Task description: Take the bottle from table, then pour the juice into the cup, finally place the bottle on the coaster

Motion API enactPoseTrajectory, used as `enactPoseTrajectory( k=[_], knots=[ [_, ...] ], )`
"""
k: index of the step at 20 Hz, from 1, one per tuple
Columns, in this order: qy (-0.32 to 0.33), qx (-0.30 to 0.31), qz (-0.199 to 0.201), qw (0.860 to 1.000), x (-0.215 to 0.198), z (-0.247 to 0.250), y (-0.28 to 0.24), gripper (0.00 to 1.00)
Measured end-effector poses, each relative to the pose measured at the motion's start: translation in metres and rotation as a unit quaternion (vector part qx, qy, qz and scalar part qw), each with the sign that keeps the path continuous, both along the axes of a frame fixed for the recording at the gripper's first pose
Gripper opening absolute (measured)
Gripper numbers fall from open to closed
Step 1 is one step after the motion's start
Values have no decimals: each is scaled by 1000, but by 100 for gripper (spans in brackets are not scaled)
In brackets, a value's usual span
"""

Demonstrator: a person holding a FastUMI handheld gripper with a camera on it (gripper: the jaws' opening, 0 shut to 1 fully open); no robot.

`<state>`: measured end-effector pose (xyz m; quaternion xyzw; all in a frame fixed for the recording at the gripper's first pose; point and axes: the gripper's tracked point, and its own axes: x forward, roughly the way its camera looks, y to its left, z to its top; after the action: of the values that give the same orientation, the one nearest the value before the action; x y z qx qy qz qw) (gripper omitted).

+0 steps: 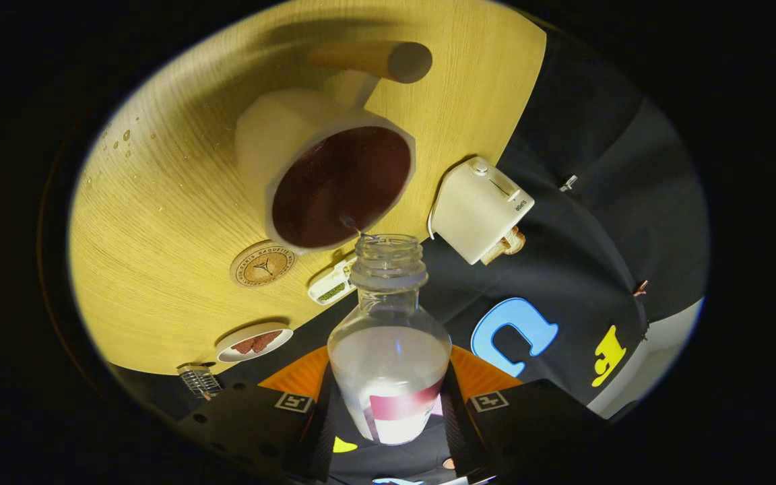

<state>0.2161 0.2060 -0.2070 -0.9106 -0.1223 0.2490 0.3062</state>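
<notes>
While the gripper (388,411) is tipped steeply over the wooden table (159,222), its two fingers (307,417) press on either side of a clear plastic bottle (389,357), pinching it low on the body where a label band wraps around it. The bottle stands between the fingers with its open, threaded neck (388,254) pointing away from them, uncapped, and a pale cloudy liquid shows in the lower part of its body. Just beyond the bottle's mouth sits a white faceted cup (320,168) with a wooden handle (374,59); its opening faces the gripper and its inside looks dark brownish-red. The rim of the bottle lies right at the near edge of the cup's opening, though whether the two touch cannot be told. Beside the cup, nearer the fingers, a round cork coaster (263,264) with a printed emblem lies flat on the table, apart from the bottle. Closer to the fingers again, a small round white dish (254,342) with a reddish motif rests at the table's edge. A small white rectangular tag (331,285) lies just behind the bottle's neck, and a white box-shaped device (479,210) sits beyond the bottle at the table's edge. Droplets (122,138) speckle the far part of the tabletop.
</notes>
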Motion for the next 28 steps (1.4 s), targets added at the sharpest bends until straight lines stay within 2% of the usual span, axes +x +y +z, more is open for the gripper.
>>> enactPoseTrajectory(
  k=[8,16,21,25,28],
  knots=[
    [-3,5,-14,1000,-1,5,-4,69],
    [14,52,-48,997,-19,-3,-20,69],
    [23,105,-72,992,-10,-5,-34,69],
    [57,199,-113,972,-7,1,-38,69],
    [84,290,-155,941,-7,14,-45,69]
  ],
)
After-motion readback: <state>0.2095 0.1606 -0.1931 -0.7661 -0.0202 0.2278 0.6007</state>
